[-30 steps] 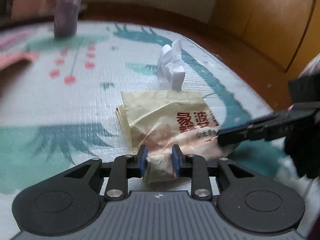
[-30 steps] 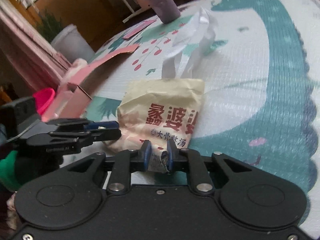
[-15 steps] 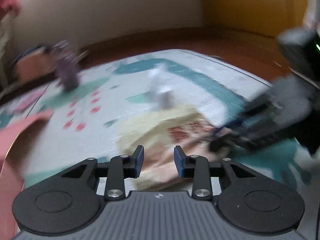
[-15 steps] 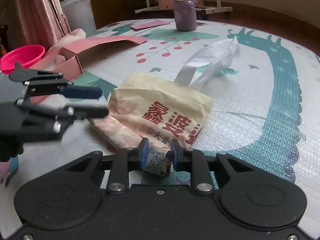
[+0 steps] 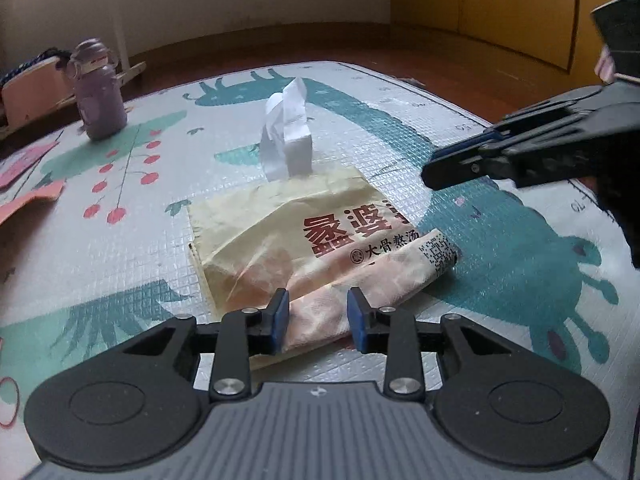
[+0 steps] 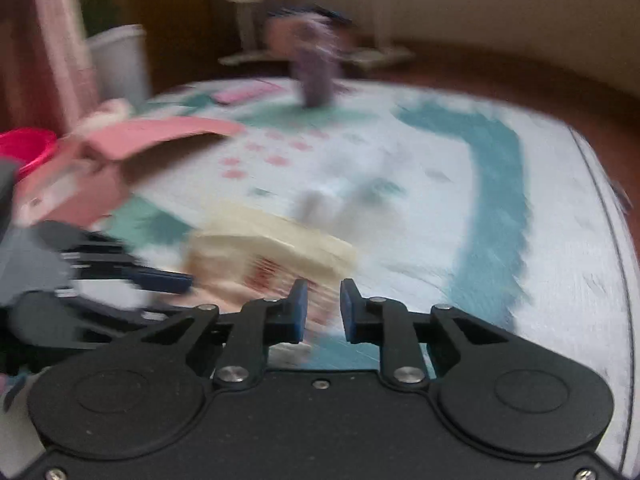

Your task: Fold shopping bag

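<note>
The cream shopping bag (image 5: 280, 232) with red print lies folded on the play mat (image 5: 500, 320), its white handles (image 5: 286, 136) sticking up at the far end. Its near edge is rolled into a pinkish tube (image 5: 400, 276). My left gripper (image 5: 318, 316) hovers over that roll; the pads stand apart and the roll shows in the gap, lying loose. My right gripper (image 5: 430, 174) hangs above the mat to the right of the bag, clear of it. Its jaws are closing with nothing between them. The right wrist view is blurred: bag (image 6: 272, 248), right gripper (image 6: 323, 314), left gripper (image 6: 168, 282).
A purple bottle (image 5: 100, 92) stands at the mat's far left. An open pink box (image 6: 100, 160) and a magenta bowl (image 6: 24, 148) sit beyond the left gripper. A red rubber band (image 5: 10, 400) lies near the left edge. Wooden floor surrounds the mat.
Both grippers have let go of the bag's rolled edge, which now lies on the mat. The right gripper rose and drew back from the bag; the left shifted sideways over the roll.
</note>
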A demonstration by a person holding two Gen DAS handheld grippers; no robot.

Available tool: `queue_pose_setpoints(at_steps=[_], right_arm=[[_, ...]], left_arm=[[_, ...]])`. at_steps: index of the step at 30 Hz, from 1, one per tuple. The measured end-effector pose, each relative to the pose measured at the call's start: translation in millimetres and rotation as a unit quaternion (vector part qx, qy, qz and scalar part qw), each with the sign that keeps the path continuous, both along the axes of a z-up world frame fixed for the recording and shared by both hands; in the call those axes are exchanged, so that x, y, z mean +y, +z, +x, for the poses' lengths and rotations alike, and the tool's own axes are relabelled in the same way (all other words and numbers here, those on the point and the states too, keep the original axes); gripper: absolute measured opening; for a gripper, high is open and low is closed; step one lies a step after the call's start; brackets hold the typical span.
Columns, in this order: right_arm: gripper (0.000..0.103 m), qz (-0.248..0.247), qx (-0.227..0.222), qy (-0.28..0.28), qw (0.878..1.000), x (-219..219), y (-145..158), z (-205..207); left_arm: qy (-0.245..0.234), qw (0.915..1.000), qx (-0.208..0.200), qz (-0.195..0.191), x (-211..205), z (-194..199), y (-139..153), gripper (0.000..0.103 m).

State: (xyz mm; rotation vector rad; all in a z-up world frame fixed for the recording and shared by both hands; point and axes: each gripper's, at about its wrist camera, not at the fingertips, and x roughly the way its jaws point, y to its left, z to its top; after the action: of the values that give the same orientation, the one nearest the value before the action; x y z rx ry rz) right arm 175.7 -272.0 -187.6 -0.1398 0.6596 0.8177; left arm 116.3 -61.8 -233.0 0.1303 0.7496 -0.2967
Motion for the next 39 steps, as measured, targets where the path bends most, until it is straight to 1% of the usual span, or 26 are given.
queue_pose_setpoints(at_steps=[2,3,4,5,8,9,11,13,15,16,18,20,23,24,25,26,27,28,30,33,36,39], right_arm=[[0.014,-0.032,0.002,0.049,0.998,20,-12,-11],[0.013,-0.044,0.013,0.057,0.997,25,-20,-10],[0.005,-0.039,0.026,0.051,0.998,22,-26,-6],[0.0,-0.025,0.036,0.042,0.998,18,-30,0],[0.0,0.008,0.069,0.027,0.997,5,-36,10],[0.0,0.01,0.069,0.027,0.997,4,-38,10],[0.0,0.008,0.067,0.029,0.997,4,-38,8],[0.0,0.002,0.068,0.03,0.997,4,-38,5],[0.0,-0.008,0.064,0.03,0.997,4,-37,2],[0.0,-0.013,0.058,0.032,0.998,6,-36,1],[0.0,-0.028,0.044,0.036,0.998,14,-33,0],[0.0,-0.046,0.024,0.043,0.998,19,-31,-5],[0.0,-0.081,-0.019,0.061,0.995,28,-27,-14],[0.004,-0.089,-0.036,0.069,0.993,30,-25,-18],[0.011,-0.089,-0.056,0.08,0.991,31,-22,-21],[0.015,-0.089,-0.073,0.088,0.989,32,-20,-24],[0.024,-0.091,-0.085,0.095,0.988,33,-19,-26],[0.03,-0.098,-0.096,0.101,0.985,34,-18,-27],[0.03,-0.139,-0.12,0.133,0.974,39,-25,-32],[0.03,-0.17,-0.139,0.189,0.957,39,-33,-38],[0.03,-0.179,-0.157,0.215,0.947,38,-35,-39],[0.03,-0.175,-0.156,0.225,0.946,36,-34,-38]], left_arm=[[0.005,1.0,0.002,-0.005,-1,0,0,0.031],[0.006,0.9999,0.002,-0.008,0,-1,0,0.031],[0.008,0.9999,0.002,-0.01,1,-1,0,0.031],[0.009,0.9998,0.0,-0.015,2,-2,-1,0.032],[0.0,0.9995,-0.004,-0.033,9,-3,-3,0.032],[-0.005,0.9994,-0.002,-0.034,11,-2,-2,0.032],[-0.016,0.9993,0.0,-0.035,14,-1,-2,0.031],[-0.019,0.9995,-0.006,-0.025,16,-5,-2,0.031],[-0.017,0.9994,-0.011,-0.028,17,-7,-4,0.031],[-0.016,0.9993,-0.014,-0.03,18,-8,-4,0.031],[-0.014,0.9991,-0.003,-0.039,20,-4,-2,0.031],[-0.016,0.9991,0.0,-0.039,21,-3,-2,0.031],[-0.023,0.9994,0.006,-0.023,17,0,1,0.031],[-0.025,0.9994,0.008,-0.021,16,0,1,0.031],[-0.026,0.9994,0.01,-0.019,16,1,2,0.031],[-0.027,0.9993,0.011,-0.022,17,1,1,0.031],[-0.027,0.9993,0.011,-0.025,18,1,1,0.031],[-0.027,0.9992,0.011,-0.025,18,1,1,0.031],[-0.032,0.9992,0.012,-0.022,18,1,1,0.031],[-0.038,0.9989,0.015,-0.021,19,2,2,0.031],[-0.05,0.9983,0.018,-0.021,21,4,2,0.031],[-0.074,0.9971,0.015,-0.011,22,3,2,0.031]])
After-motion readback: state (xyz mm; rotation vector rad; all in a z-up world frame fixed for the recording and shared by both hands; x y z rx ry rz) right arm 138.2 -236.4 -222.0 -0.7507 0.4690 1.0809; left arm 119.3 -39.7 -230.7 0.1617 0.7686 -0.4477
